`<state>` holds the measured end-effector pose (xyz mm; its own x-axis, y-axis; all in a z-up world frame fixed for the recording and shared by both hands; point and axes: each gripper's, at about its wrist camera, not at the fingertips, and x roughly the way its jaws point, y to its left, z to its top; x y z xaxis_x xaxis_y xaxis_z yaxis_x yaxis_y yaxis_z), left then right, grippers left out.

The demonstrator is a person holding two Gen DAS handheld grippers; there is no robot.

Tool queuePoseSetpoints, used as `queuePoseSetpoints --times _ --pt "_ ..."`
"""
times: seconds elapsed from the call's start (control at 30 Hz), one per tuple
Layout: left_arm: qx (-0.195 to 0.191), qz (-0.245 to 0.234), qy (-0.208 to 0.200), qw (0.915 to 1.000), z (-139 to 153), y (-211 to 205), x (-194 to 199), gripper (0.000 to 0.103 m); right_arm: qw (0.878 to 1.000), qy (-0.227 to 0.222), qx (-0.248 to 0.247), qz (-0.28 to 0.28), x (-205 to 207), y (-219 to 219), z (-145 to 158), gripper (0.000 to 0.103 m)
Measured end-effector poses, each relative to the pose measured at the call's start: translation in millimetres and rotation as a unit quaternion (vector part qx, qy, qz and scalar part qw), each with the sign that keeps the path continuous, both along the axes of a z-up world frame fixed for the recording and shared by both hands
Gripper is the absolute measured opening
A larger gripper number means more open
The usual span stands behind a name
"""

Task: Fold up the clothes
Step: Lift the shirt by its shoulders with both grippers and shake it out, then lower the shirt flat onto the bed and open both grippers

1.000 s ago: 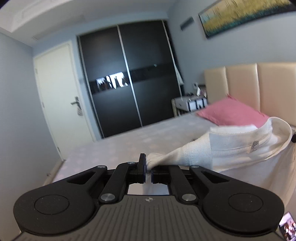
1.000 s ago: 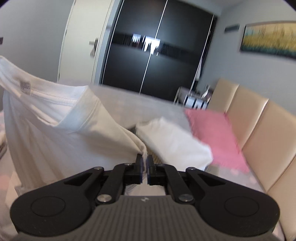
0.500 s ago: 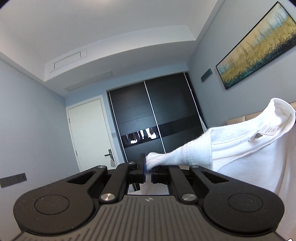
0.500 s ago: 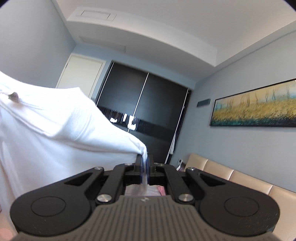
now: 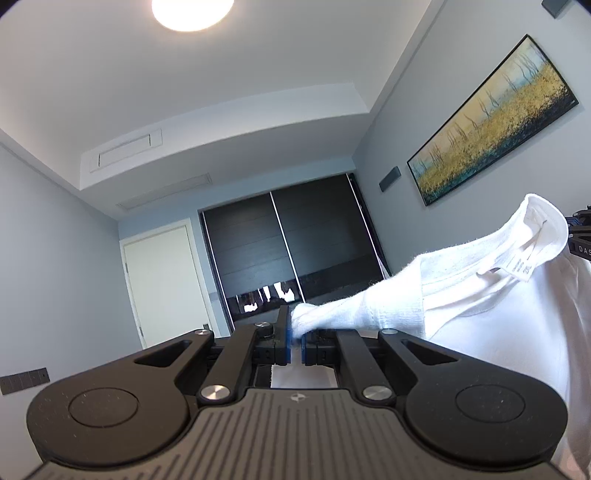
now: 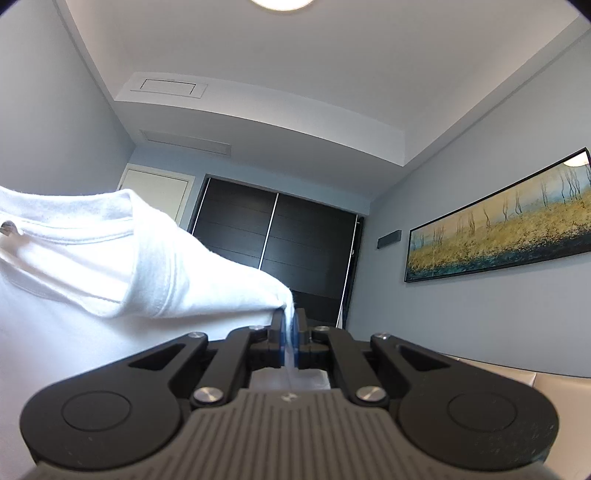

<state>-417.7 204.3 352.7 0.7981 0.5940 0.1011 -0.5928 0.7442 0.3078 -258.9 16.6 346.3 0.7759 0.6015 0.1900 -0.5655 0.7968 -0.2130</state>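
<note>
A white T-shirt (image 5: 491, 317) hangs in the air between both grippers, its collar and size label at the right of the left wrist view. My left gripper (image 5: 294, 345) is shut on one shoulder of it, and the cloth stretches away to the right. In the right wrist view the same white T-shirt (image 6: 110, 280) fills the left side, and my right gripper (image 6: 290, 343) is shut on its other shoulder. A black piece of the right gripper (image 5: 580, 236) shows past the collar at the far right. The shirt's lower part hangs out of sight.
Both cameras tilt upward at the ceiling, with a round ceiling lamp (image 5: 192, 11) overhead. A dark sliding wardrobe (image 5: 291, 251) and a white door (image 5: 166, 284) stand ahead, a landscape painting (image 6: 498, 221) on the right wall. A strip of beige headboard (image 6: 517, 376) shows low right.
Both grippers have risen and tilted up with the shirt: the bed and pink pillow seen a second ago have dropped out of view, and the ceiling lamp has come in.
</note>
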Motion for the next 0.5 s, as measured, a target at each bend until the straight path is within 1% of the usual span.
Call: queuePoseSetpoints --times 0.03,0.1,0.2,0.33,0.43,0.5 --pt "-0.007 0.001 0.01 0.9999 -5 7 6 0.003 1.0 0.004 -0.004 -0.001 4 5 -4 0.004" --pt "-0.021 0.003 0.029 0.9994 -14 20 19 0.003 0.999 0.025 -0.023 0.001 19 22 -19 0.004" --pt "-0.059 0.009 0.072 0.9956 -46 55 47 0.003 0.997 0.055 -0.059 0.0 45 53 -49 0.004" --pt "-0.111 0.027 0.125 0.9856 -96 111 97 0.003 0.99 0.076 -0.117 -0.018 84 106 -100 0.004" --pt "-0.131 0.044 0.159 0.9775 -129 154 137 0.003 0.981 0.113 -0.155 -0.024 122 144 -134 0.004" --pt "-0.15 0.055 0.183 0.97 -155 182 166 0.003 0.974 0.139 -0.176 -0.026 151 171 -159 0.004"
